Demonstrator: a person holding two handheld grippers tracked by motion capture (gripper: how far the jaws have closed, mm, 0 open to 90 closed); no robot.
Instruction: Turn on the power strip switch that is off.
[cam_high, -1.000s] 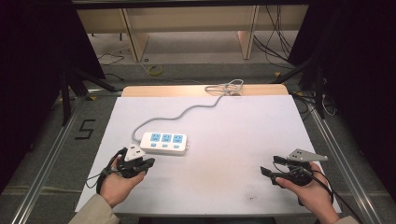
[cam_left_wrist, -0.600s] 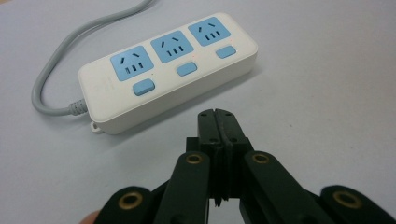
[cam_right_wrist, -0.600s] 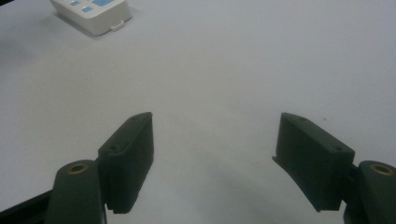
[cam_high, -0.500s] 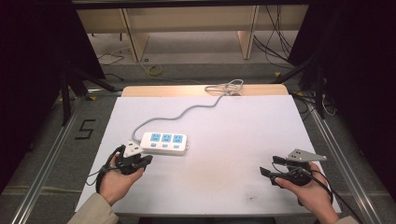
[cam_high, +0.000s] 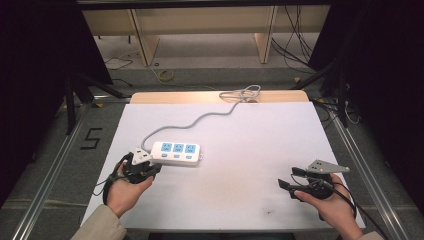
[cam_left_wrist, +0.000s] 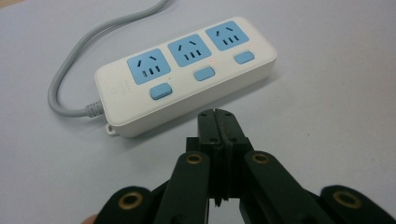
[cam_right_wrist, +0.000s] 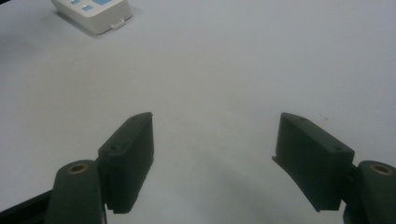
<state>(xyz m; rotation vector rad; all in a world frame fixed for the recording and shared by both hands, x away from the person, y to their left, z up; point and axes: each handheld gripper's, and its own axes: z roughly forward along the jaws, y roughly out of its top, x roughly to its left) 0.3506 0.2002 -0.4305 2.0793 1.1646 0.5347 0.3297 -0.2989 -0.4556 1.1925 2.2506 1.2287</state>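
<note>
A white power strip (cam_high: 176, 152) with three blue sockets and blue switches (cam_left_wrist: 187, 70) lies on the white table (cam_high: 250, 150). Its grey cable (cam_high: 200, 119) snakes to the far edge. My left gripper (cam_high: 155, 169) is at the strip's left end, just in front of it. In the left gripper view its jaws are pressed together with nothing between them, and the tip (cam_left_wrist: 217, 114) hovers close to the strip's near side. My right gripper (cam_high: 289, 177) rests at the front right, jaws wide apart over bare table (cam_right_wrist: 212, 126). A corner of the strip (cam_right_wrist: 100, 14) lies far off.
The cable ends in a coil (cam_high: 242, 93) at the table's far edge. Metal rails (cam_high: 365, 170) run along both sides of the table. Wooden shelving (cam_high: 200, 20) and loose cables stand on the floor beyond. A "5" mark (cam_high: 91, 138) is on the floor at left.
My left gripper has crept slightly toward the power strip. The right gripper has stayed still.
</note>
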